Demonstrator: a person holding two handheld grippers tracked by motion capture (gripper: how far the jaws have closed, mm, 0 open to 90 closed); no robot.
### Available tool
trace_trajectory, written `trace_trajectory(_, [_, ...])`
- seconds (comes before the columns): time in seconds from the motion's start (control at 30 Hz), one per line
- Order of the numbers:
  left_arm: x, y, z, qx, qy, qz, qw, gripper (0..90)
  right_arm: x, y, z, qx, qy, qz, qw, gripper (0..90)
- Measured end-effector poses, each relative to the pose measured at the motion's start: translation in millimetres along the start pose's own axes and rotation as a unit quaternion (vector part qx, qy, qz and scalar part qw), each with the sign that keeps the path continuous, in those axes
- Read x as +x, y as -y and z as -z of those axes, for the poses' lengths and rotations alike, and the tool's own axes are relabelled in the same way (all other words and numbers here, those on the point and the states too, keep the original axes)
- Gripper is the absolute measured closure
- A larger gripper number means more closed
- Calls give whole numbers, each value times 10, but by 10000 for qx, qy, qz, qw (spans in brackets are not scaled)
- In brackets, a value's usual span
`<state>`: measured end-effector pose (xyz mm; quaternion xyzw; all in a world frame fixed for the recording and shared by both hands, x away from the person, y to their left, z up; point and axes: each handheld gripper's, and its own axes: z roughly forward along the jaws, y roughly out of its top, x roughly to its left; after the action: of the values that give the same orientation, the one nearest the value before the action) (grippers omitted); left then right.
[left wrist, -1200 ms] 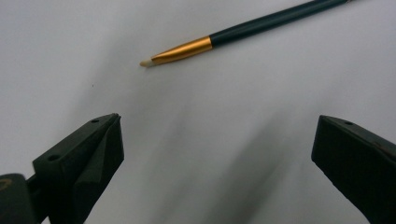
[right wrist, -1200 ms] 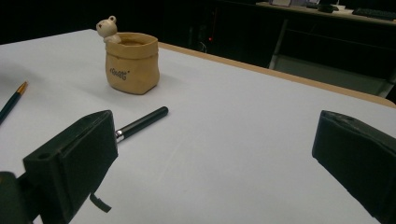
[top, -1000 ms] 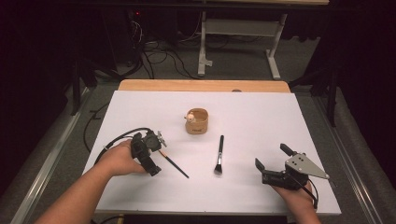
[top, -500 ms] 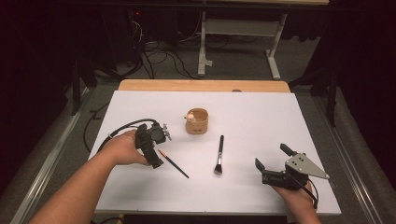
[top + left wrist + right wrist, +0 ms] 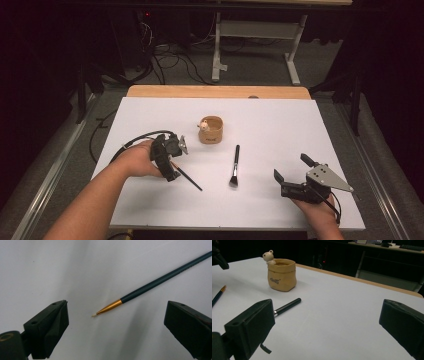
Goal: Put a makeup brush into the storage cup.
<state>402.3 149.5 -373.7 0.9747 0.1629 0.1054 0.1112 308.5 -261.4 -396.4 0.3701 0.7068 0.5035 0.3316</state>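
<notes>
On a white bench (image 5: 280, 125), the left claw (image 5: 172, 162) hung over the tip end of a thin dark-handled brush (image 5: 150, 286), its jaws spread wide with nothing between them. The brush lay flat at about eight o'clock from a small tan pot (image 5: 211, 130). The right claw (image 5: 292, 175) rested wide open and empty at four o'clock from the pot. A black makeup brush (image 5: 234, 166) lay between the claws.

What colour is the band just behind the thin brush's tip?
Gold, on the thin brush with a dark teal handle; clearest in the left gripper view.
</notes>
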Motion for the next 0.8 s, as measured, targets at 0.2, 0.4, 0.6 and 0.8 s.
trace_trajectory(0.2, [40, 25, -7, -74, 63, -32, 9999, 121, -1, -2, 1, 4, -4, 3, 10000, 16])
trace_trajectory(0.4, [41, 32, -78, 84, 154, -114, 9998, 168, -1, -4, -1, -4, -10, 14, 10000, 16])
trace_trajectory(0.6, [-4, -16, -158, 167, 185, -320, 9992, 218, 3, -3, -2, -8, -23, 14, 10000, 16])
trace_trajectory(0.8, [-31, -45, -240, 247, 277, -450, 9983, 261, 1, -4, 3, -4, -10, 14, 10000, 16])
